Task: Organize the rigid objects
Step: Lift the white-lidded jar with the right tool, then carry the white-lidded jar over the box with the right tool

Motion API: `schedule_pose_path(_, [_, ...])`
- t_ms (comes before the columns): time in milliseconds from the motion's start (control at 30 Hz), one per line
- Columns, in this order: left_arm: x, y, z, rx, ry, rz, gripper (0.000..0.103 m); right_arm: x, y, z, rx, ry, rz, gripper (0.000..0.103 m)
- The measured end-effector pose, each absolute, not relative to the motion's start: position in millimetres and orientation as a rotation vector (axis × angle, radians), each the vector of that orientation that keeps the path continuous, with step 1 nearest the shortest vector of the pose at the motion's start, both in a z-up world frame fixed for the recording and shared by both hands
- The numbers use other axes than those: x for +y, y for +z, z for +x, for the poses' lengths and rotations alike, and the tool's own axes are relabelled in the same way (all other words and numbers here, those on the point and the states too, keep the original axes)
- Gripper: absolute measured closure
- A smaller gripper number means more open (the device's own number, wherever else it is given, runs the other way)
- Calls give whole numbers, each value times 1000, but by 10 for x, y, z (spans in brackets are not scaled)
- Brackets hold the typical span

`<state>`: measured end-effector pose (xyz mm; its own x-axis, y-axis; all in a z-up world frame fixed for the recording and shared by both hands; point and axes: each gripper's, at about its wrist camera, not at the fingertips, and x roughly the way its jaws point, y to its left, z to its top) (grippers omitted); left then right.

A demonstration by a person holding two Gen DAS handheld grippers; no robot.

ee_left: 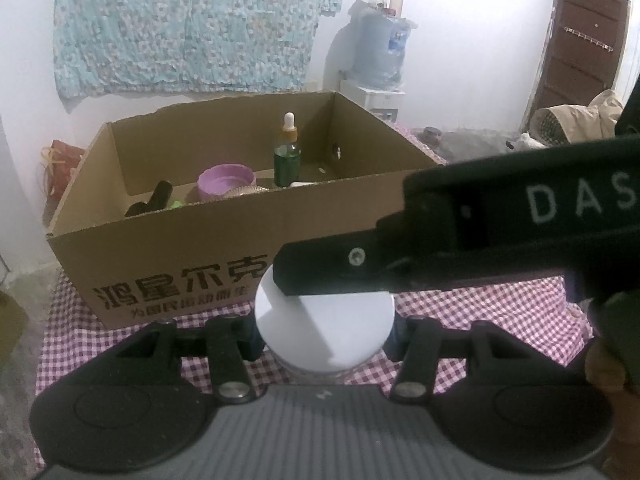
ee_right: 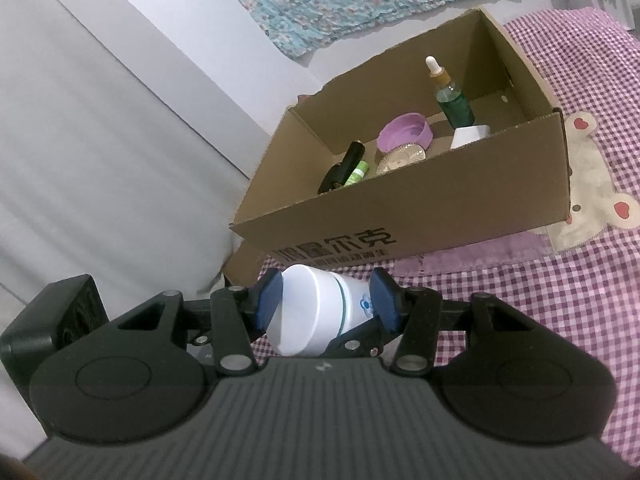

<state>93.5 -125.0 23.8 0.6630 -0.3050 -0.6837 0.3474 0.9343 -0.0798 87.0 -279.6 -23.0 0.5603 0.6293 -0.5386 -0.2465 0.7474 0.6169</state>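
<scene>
A white round jar (ee_left: pixel 325 326) with a white lid sits between the fingers of my left gripper (ee_left: pixel 325 334), which is shut on it. The same jar (ee_right: pixel 316 312) shows in the right wrist view, tilted, with my right gripper (ee_right: pixel 326 306) closed around it, blue pads (ee_right: pixel 269 304) on the lid and the base. The right gripper's finger (ee_left: pixel 340 270) crosses over the jar's lid in the left wrist view. Behind stands an open cardboard box (ee_left: pixel 168 248) holding a green dropper bottle (ee_left: pixel 287 156), a purple bowl (ee_left: pixel 226 180), a black bottle (ee_left: pixel 154 200) and other small items.
The box (ee_right: pixel 440 204) stands on a red-and-white checked cloth (ee_left: pixel 480 308) over a bed. A patterned curtain (ee_left: pixel 192 24) hangs on the wall behind. A water dispenser (ee_left: pixel 380 52) and a brown door (ee_left: pixel 580 44) are at the right. A white wall (ee_right: pixel 100 140) lies left.
</scene>
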Motion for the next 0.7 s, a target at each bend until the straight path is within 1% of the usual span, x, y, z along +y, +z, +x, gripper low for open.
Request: schedule_pose_path(700, [-1212,343,843,717,-361,60,49,-2761,-37,723,788,558,492,54])
